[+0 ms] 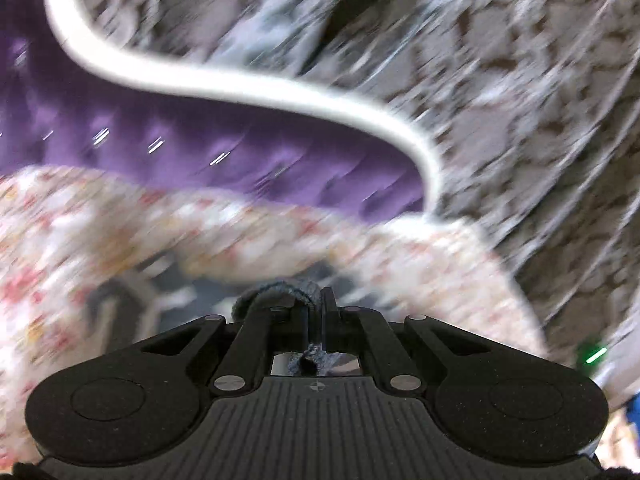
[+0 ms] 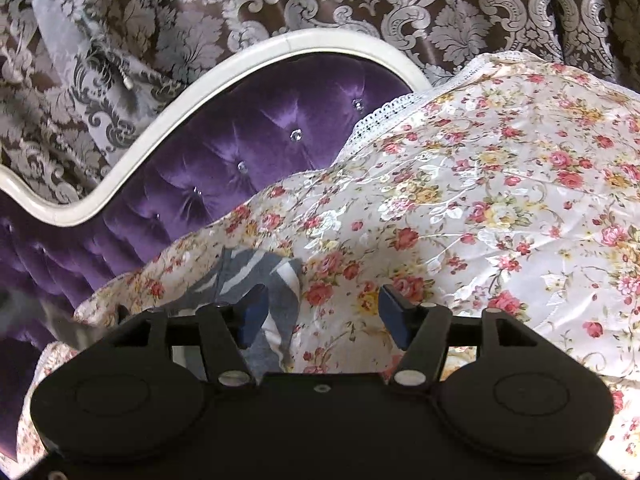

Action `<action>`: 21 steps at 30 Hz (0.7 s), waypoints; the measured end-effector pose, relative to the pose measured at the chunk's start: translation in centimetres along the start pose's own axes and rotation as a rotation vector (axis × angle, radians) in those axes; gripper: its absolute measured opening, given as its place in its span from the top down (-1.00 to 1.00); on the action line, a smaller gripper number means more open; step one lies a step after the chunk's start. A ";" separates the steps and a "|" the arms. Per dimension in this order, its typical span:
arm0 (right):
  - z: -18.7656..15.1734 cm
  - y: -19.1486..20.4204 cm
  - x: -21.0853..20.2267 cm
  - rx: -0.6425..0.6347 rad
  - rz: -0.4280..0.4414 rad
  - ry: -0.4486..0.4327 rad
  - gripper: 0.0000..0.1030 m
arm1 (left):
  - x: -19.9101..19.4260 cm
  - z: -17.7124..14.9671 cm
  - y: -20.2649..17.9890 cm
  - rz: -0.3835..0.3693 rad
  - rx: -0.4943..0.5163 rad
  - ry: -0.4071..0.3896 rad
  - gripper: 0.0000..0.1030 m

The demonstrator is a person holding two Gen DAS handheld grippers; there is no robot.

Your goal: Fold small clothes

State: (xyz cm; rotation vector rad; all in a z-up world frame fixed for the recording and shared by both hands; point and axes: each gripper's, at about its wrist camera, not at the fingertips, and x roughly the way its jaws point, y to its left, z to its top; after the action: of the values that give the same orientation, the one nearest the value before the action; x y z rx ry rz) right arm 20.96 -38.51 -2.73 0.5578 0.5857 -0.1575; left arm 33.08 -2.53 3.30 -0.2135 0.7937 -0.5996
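We are working over a bed covered with a floral bedspread (image 2: 460, 184), cream with pink and yellow roses. Behind it is rising a purple tufted headboard (image 2: 248, 148) with a curving white frame, and beyond that a brown and silver damask curtain (image 2: 360, 4) is hanging.

Our left gripper (image 1: 310, 304) is pinching a bunched edge of a small grey garment (image 1: 280, 294); its jaws are standing close together with the grey knit squeezed between them and a tuft poking through near the base. The left wrist view is heavily streaked with blur, so we cannot tell how much of the cloth is lifted off the bed.

Our right gripper (image 2: 318, 316) is hovering low over the bedspread with its blue-padded fingers (image 2: 394, 314) spread wide and nothing between them. In this view the grey and white patterned garment is lying just beside and partly under the left-hand finger, rumpled on the bedspread near the headboard.

As far as we can judge, the folding is only beginning: the garment is looking crumpled rather than laid flat, and we are seeing no neat crease or finished stack. Spreading it, folding it over and setting it aside all appear to be left.
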 end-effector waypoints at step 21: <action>-1.1 2.1 1.4 -0.100 -0.008 0.063 -0.32 | 0.9 -7.7 5.5 0.125 0.127 0.037 0.88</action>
State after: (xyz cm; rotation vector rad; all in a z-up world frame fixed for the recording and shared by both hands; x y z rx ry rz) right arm 22.21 -36.12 -3.37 0.4648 0.6535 -0.1181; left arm 30.29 1.72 -4.76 -0.0364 0.7956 -0.5349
